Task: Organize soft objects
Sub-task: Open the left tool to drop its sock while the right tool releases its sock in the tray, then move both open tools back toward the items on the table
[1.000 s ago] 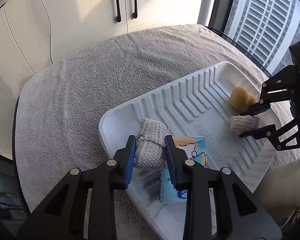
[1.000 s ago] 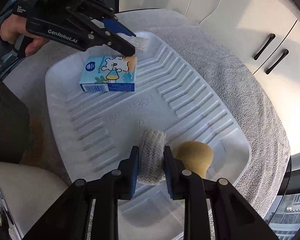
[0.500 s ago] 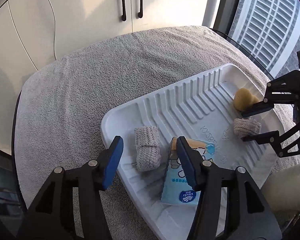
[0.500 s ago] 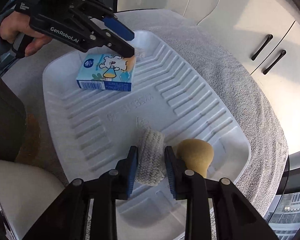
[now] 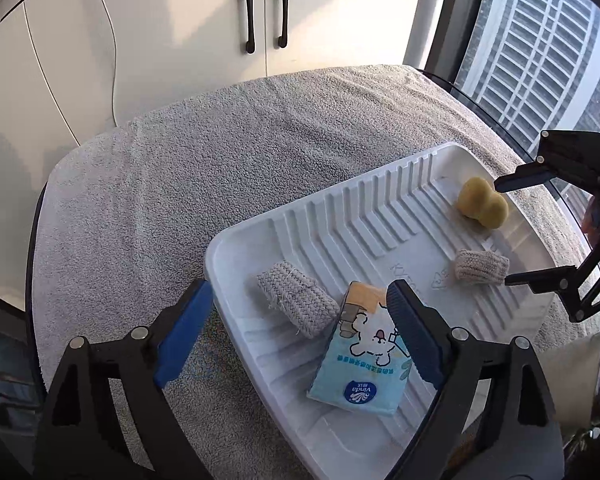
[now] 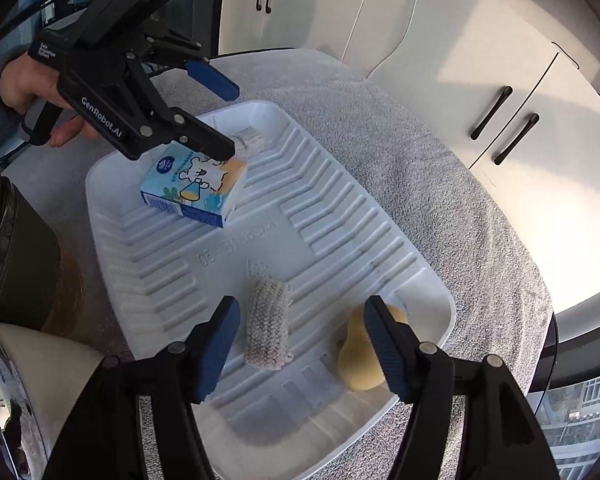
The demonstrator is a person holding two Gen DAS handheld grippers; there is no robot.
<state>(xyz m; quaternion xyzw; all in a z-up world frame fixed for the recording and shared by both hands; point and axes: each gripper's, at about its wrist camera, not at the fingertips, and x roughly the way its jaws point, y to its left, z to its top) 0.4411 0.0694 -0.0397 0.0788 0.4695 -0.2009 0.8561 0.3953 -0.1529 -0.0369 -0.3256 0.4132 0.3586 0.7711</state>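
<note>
A white ribbed tray (image 5: 364,216) (image 6: 324,216) lies on the grey towel. In it lie two grey knitted rolls, a yellow sponge and a blue tissue pack. My left gripper (image 5: 296,300) is open wide above one knitted roll (image 5: 298,304) and the tissue pack (image 5: 364,360), holding nothing. My right gripper (image 6: 300,320) is open wide, with the other knitted roll (image 6: 269,334) lying free between its fingers and the sponge (image 6: 358,356) beside the right finger. The left gripper (image 6: 216,116) also shows over the pack (image 6: 196,188).
The grey towel (image 5: 180,184) covers a round table. White cupboard doors with black handles (image 5: 264,16) stand behind it. A window (image 5: 540,48) is at the right. A pale rounded object (image 6: 32,364) sits by the table's near edge.
Both grippers opened and let go of their knitted rolls, which now lie in the tray. Both grippers drew back and up a little.
</note>
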